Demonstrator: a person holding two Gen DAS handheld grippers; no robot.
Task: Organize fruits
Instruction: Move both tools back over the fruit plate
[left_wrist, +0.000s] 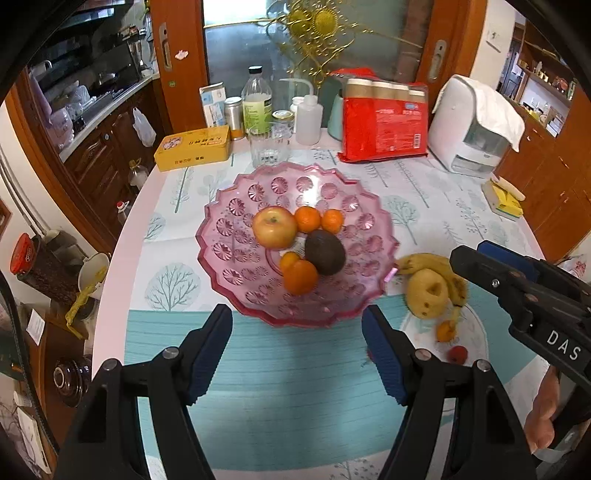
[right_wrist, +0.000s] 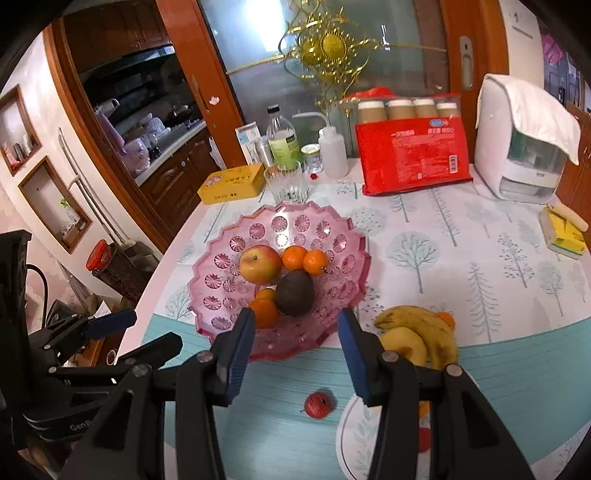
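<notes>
A pink glass fruit dish (left_wrist: 236, 192) (right_wrist: 221, 291) holds an apple (left_wrist: 274, 227) (right_wrist: 259, 264), an avocado (left_wrist: 325, 252) (right_wrist: 295, 291) and several oranges (left_wrist: 300, 277). On the table right of it lie bananas (left_wrist: 436, 264) (right_wrist: 421, 325), a yellow pear (left_wrist: 428, 292) (right_wrist: 404, 343), a small orange (left_wrist: 446, 329) and a small red fruit (left_wrist: 457, 353) (right_wrist: 319, 404). My left gripper (left_wrist: 297, 350) is open and empty before the dish. My right gripper (right_wrist: 297, 354) is open and empty above the table, the red fruit just beneath it.
At the table's back stand a yellow tin (left_wrist: 194, 147), a drinking glass (left_wrist: 269, 146), bottles (left_wrist: 256, 101), a red package (left_wrist: 384, 118) and a white appliance (left_wrist: 472, 129). A yellow sponge (left_wrist: 506, 197) lies at the right edge. Cabinets are on the left.
</notes>
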